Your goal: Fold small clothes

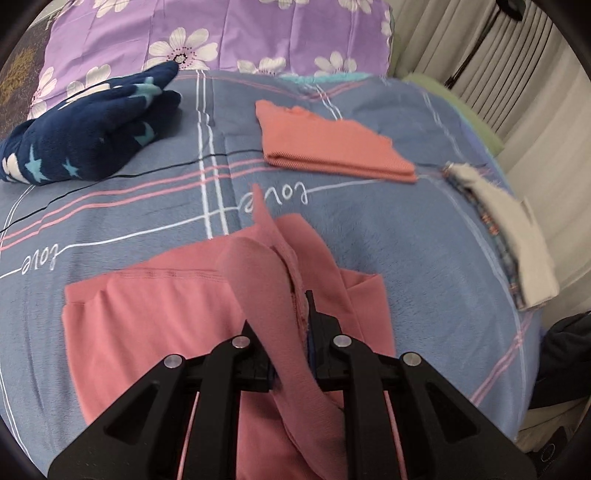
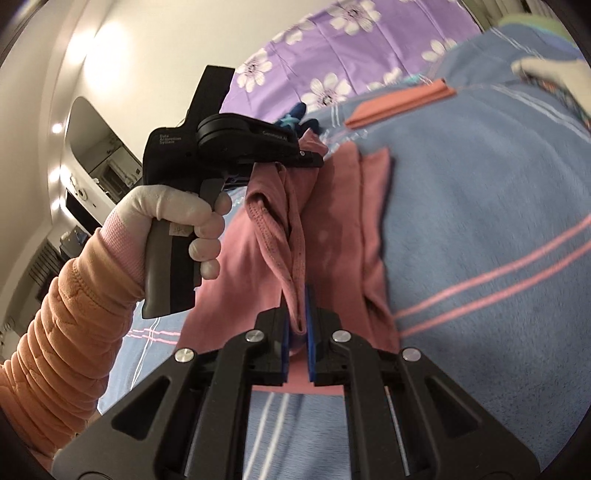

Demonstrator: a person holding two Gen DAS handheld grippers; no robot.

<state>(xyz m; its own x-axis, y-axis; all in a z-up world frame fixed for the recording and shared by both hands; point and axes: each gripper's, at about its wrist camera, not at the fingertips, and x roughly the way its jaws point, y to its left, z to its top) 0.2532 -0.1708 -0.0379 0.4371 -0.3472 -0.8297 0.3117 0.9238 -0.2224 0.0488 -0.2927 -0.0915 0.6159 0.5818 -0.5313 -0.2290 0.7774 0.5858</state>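
Pink knit fabric is pinched in both claws: the left claw (image 1: 295, 325) has its jaws nearly together on a bunched edge of the pink garment (image 1: 147, 314), and the right claw (image 2: 297, 317) clamps another stretch of the same hem between its blue pads (image 2: 309, 332), jaws narrow. Between the two grips the lifted edge hangs in a slack, twisted rope, while the rest of the garment lies on the bed's blue plaid blanket (image 1: 388, 236), partly doubled over. To fold well from here, my judgement is that the two claws should draw apart until the held edge runs taut and straight, then carry it level over the lying part and set it down with edges matching before letting go; a twist left in the edge would probably crease the fold. Farther out lie an already folded coral piece (image 1: 332, 147), a pale folded item (image 1: 517, 251) at the blanket's right edge, and a navy star-print bundle (image 1: 85, 136) near the purple flowered pillow (image 1: 221, 33). Writing: "love" is stitched in script on the blanket, and the left claw's housing carries small white print, seemingly "Data Acquisition System", with a second label too blurred to read
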